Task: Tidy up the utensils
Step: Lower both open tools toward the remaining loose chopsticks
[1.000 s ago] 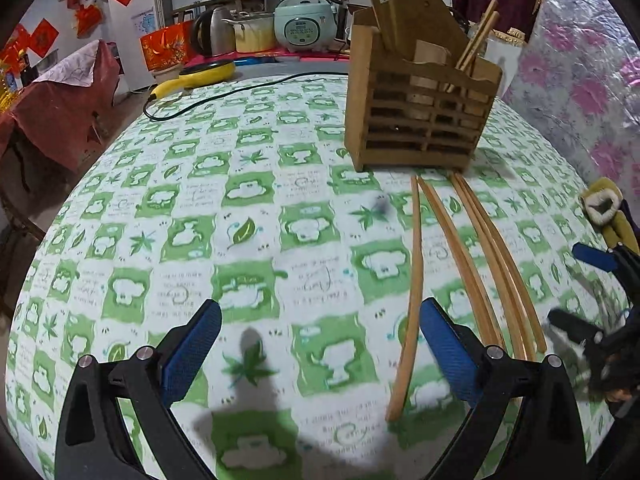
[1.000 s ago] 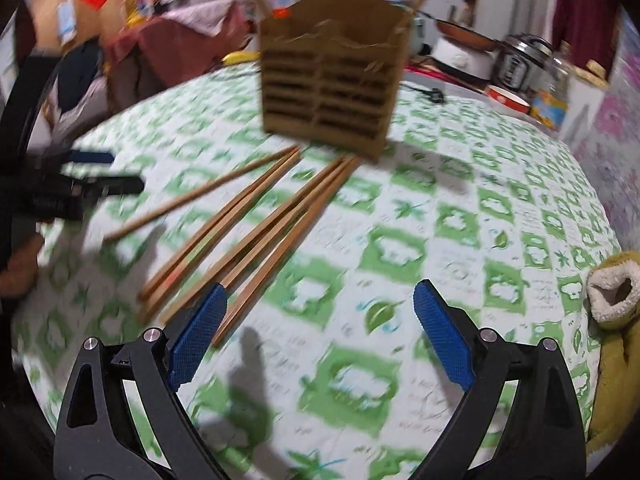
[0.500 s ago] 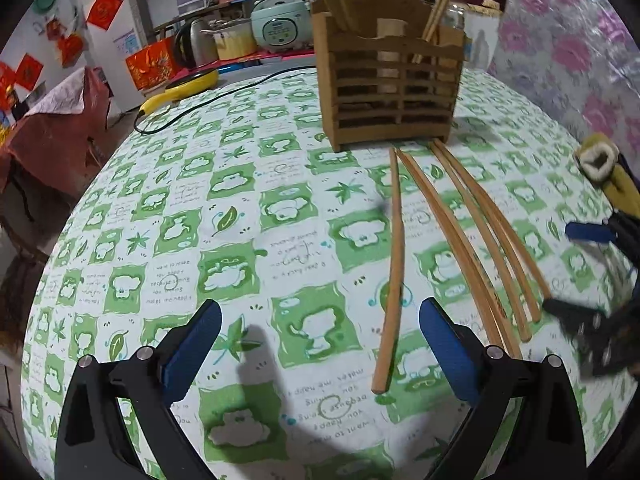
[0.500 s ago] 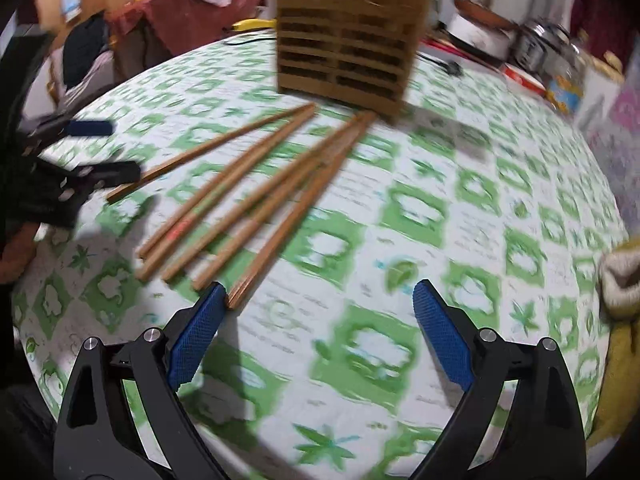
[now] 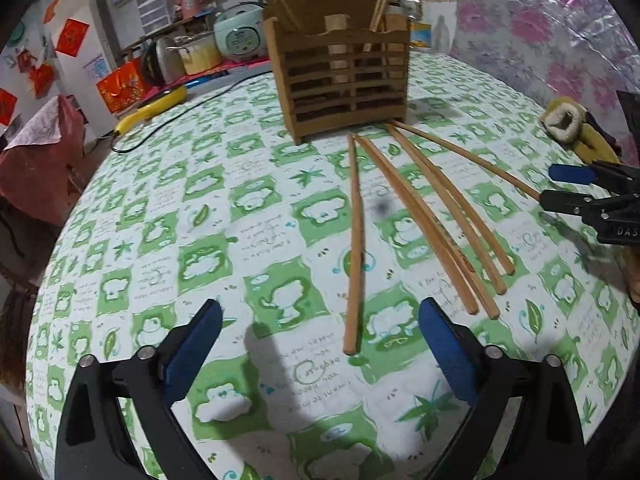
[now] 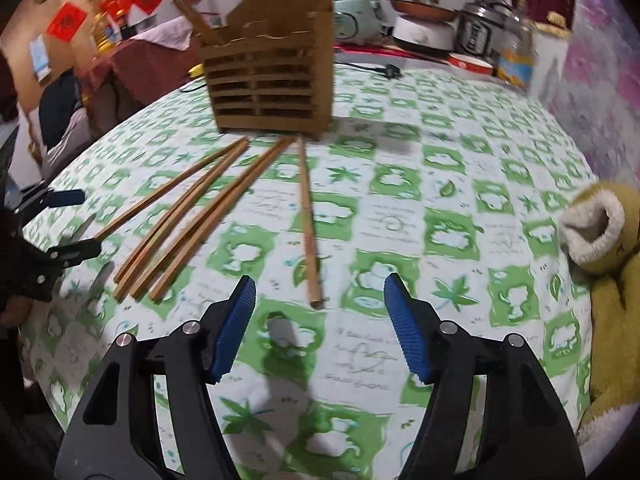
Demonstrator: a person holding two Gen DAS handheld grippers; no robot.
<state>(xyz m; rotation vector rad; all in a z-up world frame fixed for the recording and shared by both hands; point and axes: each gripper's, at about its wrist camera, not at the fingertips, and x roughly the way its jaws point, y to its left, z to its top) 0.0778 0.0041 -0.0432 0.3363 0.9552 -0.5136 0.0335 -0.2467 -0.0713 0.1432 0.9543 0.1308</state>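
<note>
Several wooden chopsticks (image 5: 424, 216) fan out on the green-checked tablecloth below a slatted wooden holder (image 5: 340, 80) that has more chopsticks standing in it. My left gripper (image 5: 320, 320) hovers low with its jaws closing. The near end of the leftmost chopstick (image 5: 354, 248) lies between its pads, untouched. My right gripper (image 6: 320, 292) also has its jaws closing, around the near tip of the rightmost chopstick (image 6: 310, 232), with gaps on both sides. The bunch (image 6: 188, 224) and holder (image 6: 268, 80) show there too. Each gripper appears at the edge of the other's view.
A yellow fleece slipper (image 6: 600, 240) lies at the table's right edge. Behind the holder, a black cable (image 5: 188, 108) runs to a yellow tool. Cookers, pots and a jar (image 6: 516, 56) crowd the counter beyond the table. A cloth-draped chair (image 5: 36, 152) stands left.
Both grippers slid sideways, each now centred over the near end of one chopstick. The rightmost chopstick lies swung apart from the bunch. The right jaws have clearly narrowed, the left jaws slightly.
</note>
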